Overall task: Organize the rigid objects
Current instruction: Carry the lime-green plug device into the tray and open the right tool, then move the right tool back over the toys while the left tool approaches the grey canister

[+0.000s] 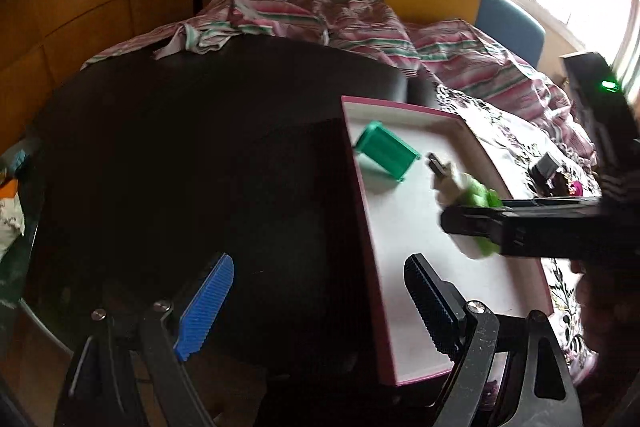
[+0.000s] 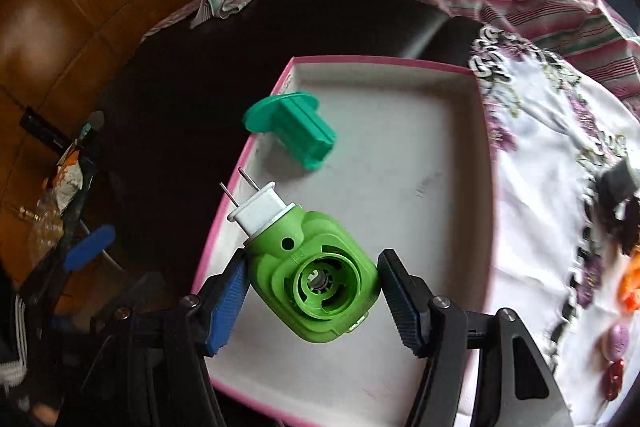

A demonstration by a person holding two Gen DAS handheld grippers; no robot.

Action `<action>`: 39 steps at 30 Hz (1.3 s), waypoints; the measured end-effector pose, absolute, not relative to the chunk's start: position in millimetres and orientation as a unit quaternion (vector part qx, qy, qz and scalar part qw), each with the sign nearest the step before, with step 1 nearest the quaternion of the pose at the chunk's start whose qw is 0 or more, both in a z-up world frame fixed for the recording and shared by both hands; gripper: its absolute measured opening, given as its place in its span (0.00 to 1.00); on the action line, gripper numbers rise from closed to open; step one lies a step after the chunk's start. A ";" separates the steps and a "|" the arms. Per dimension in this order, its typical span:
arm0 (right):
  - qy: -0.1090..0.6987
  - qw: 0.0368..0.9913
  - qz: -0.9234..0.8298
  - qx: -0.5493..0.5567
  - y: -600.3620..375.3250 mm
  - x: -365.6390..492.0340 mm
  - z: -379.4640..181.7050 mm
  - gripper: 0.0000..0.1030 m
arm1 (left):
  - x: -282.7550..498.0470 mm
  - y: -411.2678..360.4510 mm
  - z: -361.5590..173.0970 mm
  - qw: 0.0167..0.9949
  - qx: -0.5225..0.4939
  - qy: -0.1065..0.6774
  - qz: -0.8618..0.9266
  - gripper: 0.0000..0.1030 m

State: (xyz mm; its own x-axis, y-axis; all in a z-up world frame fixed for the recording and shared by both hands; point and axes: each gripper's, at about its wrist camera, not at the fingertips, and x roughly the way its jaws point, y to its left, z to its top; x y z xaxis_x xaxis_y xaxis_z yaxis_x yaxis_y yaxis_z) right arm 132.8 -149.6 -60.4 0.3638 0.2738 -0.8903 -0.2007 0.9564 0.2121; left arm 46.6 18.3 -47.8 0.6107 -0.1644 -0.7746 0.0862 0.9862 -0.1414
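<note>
The jaws of the left gripper (image 1: 320,307) stand wide apart with nothing between them; it hangs over the dark table (image 1: 200,147), just at the left wall of the tray (image 1: 362,195). The jaws of the right gripper (image 2: 312,299) are clamped on the green plug-in device (image 2: 316,279), one pad on each side of its rounded body, and the device hangs above the lower left part of the tray (image 2: 380,65), its white plug end with two metal pins pointing up and left toward the pink rim.

What could go wrong: the body is smooth and curved, and the pads seem to hold it only at two narrow places, so I judge it may turn or slip in the grip if the hand moves fast. If it is released too near the left rim, the pins or the plug end could catch on the wall, and the device could tip out onto the table.

The tray is shallow, white inside with a pink edge. In it lies a teal plastic piece (image 2: 296,131) near the far left corner; in the right wrist view one end looks to reach over the rim. In the left wrist view a small dark object (image 1: 437,163) lies just beyond the device; I cannot tell what it is. The other part of the floor is bare. To the right, on the flowered cloth (image 2: 552,155), small things lie well apart from the tray, too blurred to name.
</note>
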 end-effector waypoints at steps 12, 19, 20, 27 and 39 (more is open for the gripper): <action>0.551 0.825 0.121 0.048 -126.5 178.4 -85.9 0.64 | 47.0 30.5 -53.8 0.893 -0.051 0.443 -0.058 0.85; 0.527 0.836 0.130 0.083 -146.0 163.7 -76.3 0.73 | 48.6 27.8 -54.1 0.894 -0.047 0.443 -0.058 0.85; 0.524 0.838 0.128 0.084 -148.4 161.4 -75.0 0.73 | 48.4 27.3 -53.8 0.894 -0.047 0.442 -0.059 0.85; 0.505 0.850 0.118 0.087 -162.5 141.4 -67.5 0.73 | 43.9 23.5 -46.9 0.899 -0.038 0.433 -0.058 0.85; 0.472 0.872 0.103 0.079 -180.9 122.4 -51.8 0.73 | 37.6 11.4 -35.6 0.905 -0.017 0.419 -0.069 0.85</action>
